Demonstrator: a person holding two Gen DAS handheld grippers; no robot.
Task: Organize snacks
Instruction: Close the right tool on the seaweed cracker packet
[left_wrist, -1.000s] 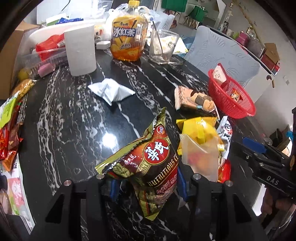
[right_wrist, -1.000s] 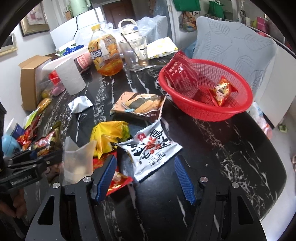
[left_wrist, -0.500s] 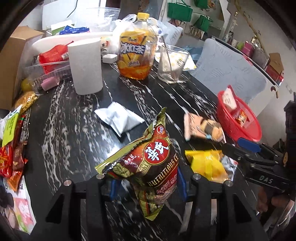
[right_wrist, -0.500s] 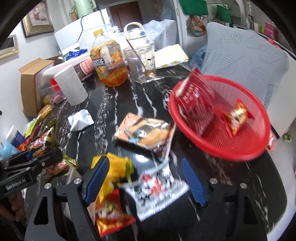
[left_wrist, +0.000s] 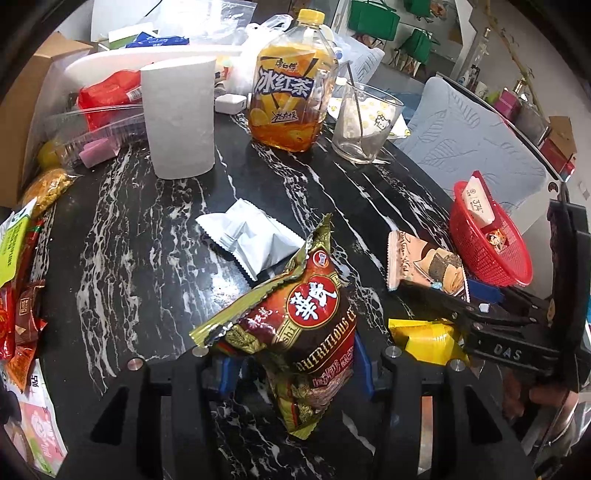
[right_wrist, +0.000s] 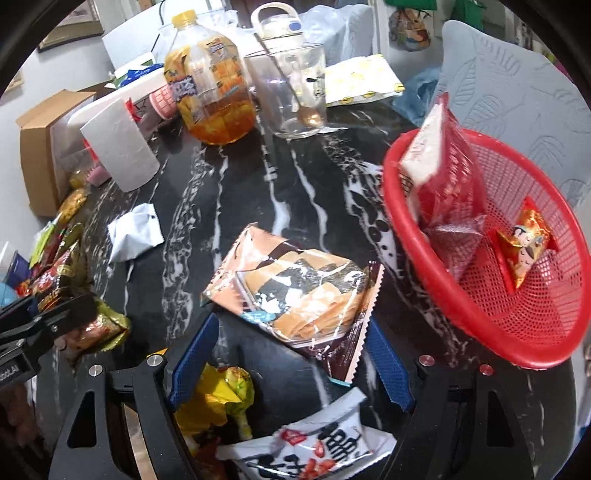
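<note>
While only the right wrist view shows the red basket (right_wrist: 480, 317) interior, left gripper (left_wrist: 291, 365) clamped on upright cereal packet (left_wrist: 310, 325), right gripper (right_wrist: 291, 354) jaws apart, just widened, biscuit packet (right_wrist: 295, 291) flat beside the basket, long axis diagonal.

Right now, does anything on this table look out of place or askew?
Yes. In the red basket, the tall red packet stands on end, leaning over the rim rather than lying flat. A crumpled white wrapper lies alone mid-table, looking like litter among the snacks.
</note>
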